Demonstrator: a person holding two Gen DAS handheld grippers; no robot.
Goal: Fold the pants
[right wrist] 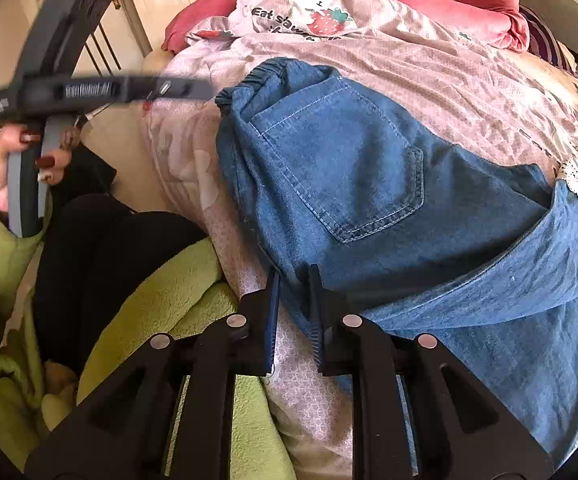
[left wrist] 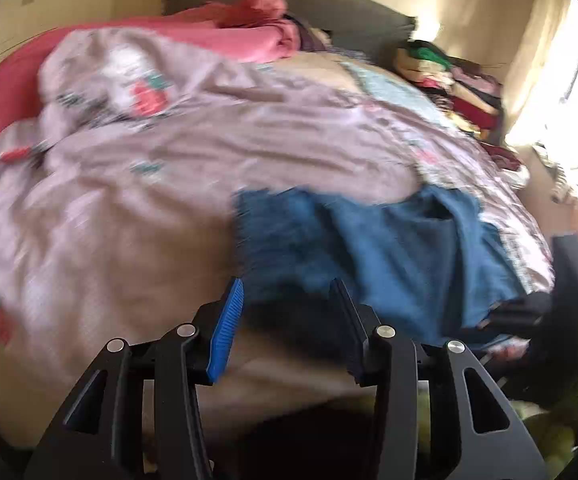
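jeans (right wrist: 353, 184) on duvet (right wrist: 429, 64), crumpled

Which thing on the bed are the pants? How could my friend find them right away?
Look at the big bed covered by a pink quilt printed with strawberries. The pants lie on its near edge, right in front of the right tongs, whose jaws have closed on the fabric edge. They are the only blue denim thing there, with a stitched back pocket and a gathered elastic waist.
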